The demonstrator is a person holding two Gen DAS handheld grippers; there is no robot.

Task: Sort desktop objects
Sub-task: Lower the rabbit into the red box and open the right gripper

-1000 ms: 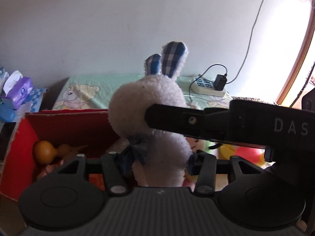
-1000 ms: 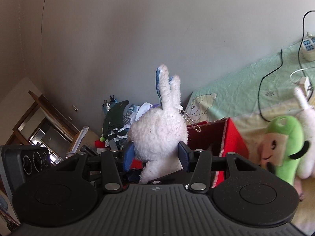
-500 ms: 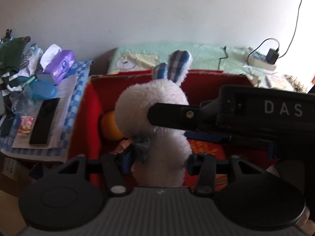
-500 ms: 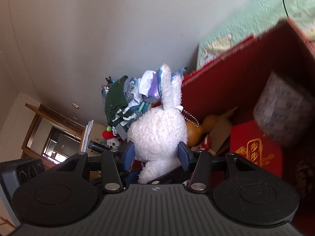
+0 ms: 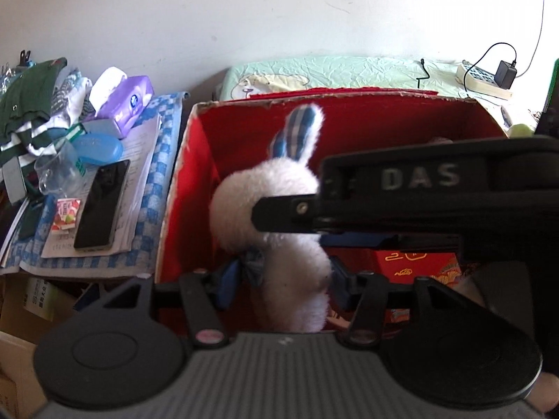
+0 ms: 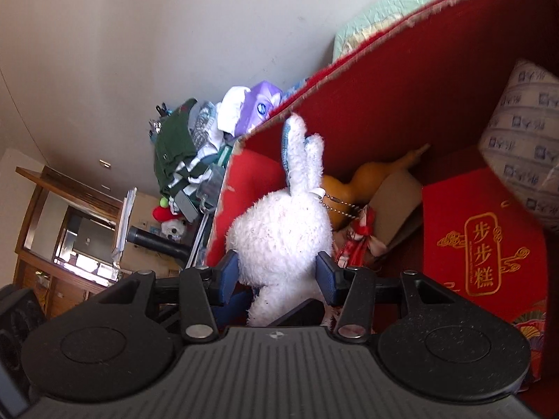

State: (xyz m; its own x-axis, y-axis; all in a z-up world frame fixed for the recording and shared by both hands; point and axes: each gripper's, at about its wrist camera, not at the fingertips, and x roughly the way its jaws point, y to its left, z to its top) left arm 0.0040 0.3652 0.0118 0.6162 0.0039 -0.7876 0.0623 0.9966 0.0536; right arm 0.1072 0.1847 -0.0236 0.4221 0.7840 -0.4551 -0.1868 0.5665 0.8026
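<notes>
The left gripper [image 5: 281,281] and the right gripper [image 6: 276,276] are both clamped on the white plush rabbit [image 5: 276,206], blue pads pressed into its lower body from either side. The rabbit hangs upright inside the open red cardboard box [image 5: 195,174], its plaid-lined ears near the back wall. Within the box lie an orange gourd [image 6: 367,181], a red gift package with gold characters [image 6: 485,241] and a printed paper-wrapped bundle [image 6: 520,129]. Left of the box, a black phone [image 5: 101,206] rests on papers, near a purple tissue pack [image 5: 131,104].
</notes>
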